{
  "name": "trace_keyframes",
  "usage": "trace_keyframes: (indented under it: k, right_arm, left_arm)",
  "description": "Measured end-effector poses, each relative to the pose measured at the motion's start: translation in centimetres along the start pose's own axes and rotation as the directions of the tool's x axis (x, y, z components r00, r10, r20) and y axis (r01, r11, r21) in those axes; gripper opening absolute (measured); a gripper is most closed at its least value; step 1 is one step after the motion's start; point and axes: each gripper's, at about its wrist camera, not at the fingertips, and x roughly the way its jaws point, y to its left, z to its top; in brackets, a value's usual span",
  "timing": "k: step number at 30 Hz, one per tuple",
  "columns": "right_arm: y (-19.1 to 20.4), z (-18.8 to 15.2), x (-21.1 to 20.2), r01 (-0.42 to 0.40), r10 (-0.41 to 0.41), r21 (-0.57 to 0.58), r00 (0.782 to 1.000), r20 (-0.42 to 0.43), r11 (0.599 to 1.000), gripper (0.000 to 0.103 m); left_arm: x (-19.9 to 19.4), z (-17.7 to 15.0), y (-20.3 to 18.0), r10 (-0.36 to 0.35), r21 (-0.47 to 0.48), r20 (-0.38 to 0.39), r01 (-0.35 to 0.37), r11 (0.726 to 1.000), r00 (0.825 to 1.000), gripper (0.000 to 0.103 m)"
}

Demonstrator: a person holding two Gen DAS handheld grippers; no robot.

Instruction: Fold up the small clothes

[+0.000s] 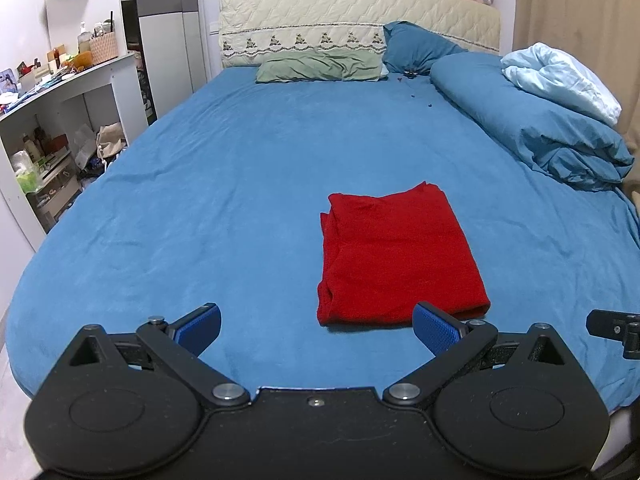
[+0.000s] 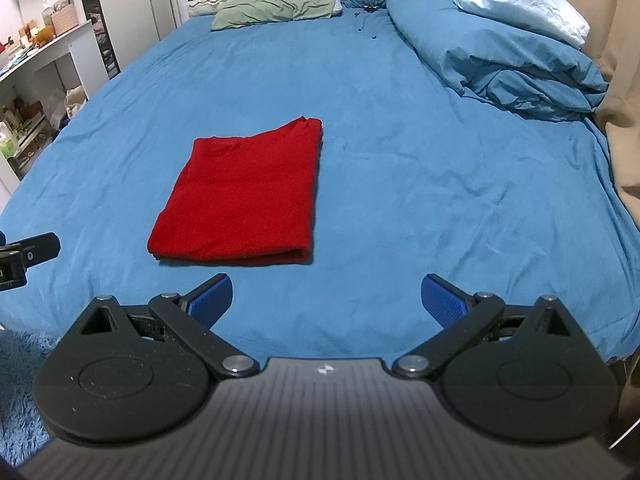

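A red garment (image 1: pixel 396 256) lies folded into a flat rectangle on the blue bed sheet (image 1: pixel 220 208). It also shows in the right wrist view (image 2: pixel 244 196). My left gripper (image 1: pixel 318 330) is open and empty, just short of the garment's near edge and to its left. My right gripper (image 2: pixel 326 300) is open and empty, just short of the garment's near right corner. Neither gripper touches the cloth. A part of the right gripper shows at the right edge of the left wrist view (image 1: pixel 616 330).
A rolled blue duvet (image 1: pixel 532 128) with a light blue blanket (image 1: pixel 560 80) lies along the right side. Pillows (image 1: pixel 320 65) and a padded headboard (image 1: pixel 360 16) are at the far end. A cluttered white desk (image 1: pixel 64 84) stands left of the bed.
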Motion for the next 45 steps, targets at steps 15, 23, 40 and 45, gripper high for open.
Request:
trace_keyframes:
  k: [15, 23, 40, 45]
  right_arm:
    - [0.03, 0.39, -0.07, 0.005, -0.005, -0.011, 1.0, 0.007, 1.0, 0.103]
    - [-0.09, 0.5, 0.02, 0.004, -0.004, -0.02, 1.0, 0.007, 1.0, 0.103]
    - [-0.1, 0.68, 0.04, 0.008, -0.007, -0.03, 1.0, 0.018, 1.0, 0.103]
    - [-0.12, 0.66, 0.05, 0.007, -0.007, -0.03, 1.0, 0.017, 1.0, 0.103]
  left_arm:
    - [0.01, 0.13, -0.2, -0.003, 0.001, -0.001, 0.003, 1.0, 1.0, 0.103]
    - [-0.1, 0.2, -0.32, -0.004, 0.008, 0.002, 0.004, 1.0, 1.0, 0.103]
    - [-0.06, 0.19, -0.13, -0.007, 0.022, 0.006, 0.007, 1.0, 1.0, 0.103]
    - [-0.08, 0.14, -0.13, -0.006, 0.023, 0.008, 0.005, 1.0, 1.0, 0.103]
